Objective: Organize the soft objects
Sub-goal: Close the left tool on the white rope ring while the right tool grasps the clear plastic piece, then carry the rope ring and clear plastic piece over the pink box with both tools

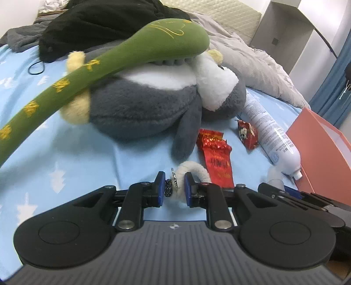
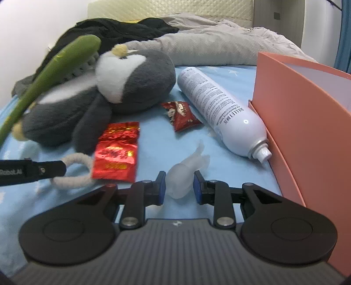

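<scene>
Your left gripper pinches a fuzzy white scrunchie, its loop lying on the blue sheet at 6 o'clock from the plush penguin. Your right gripper stands part-open around a translucent, rubbery toy; contact unclear.

Blue bedsheet, quilted headboard

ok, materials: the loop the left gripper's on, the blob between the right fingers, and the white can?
Loop: fuzzy cream fabric, looks like a plush scrunchie; nap visible, beaded charm attached.
Blob: translucent frosted white, probably soft silicone or rubber; matte, light passes through.
Can: likely painted metal aerosol; glossy white with a highlight, silvery shoulder, plastic nozzle.
</scene>
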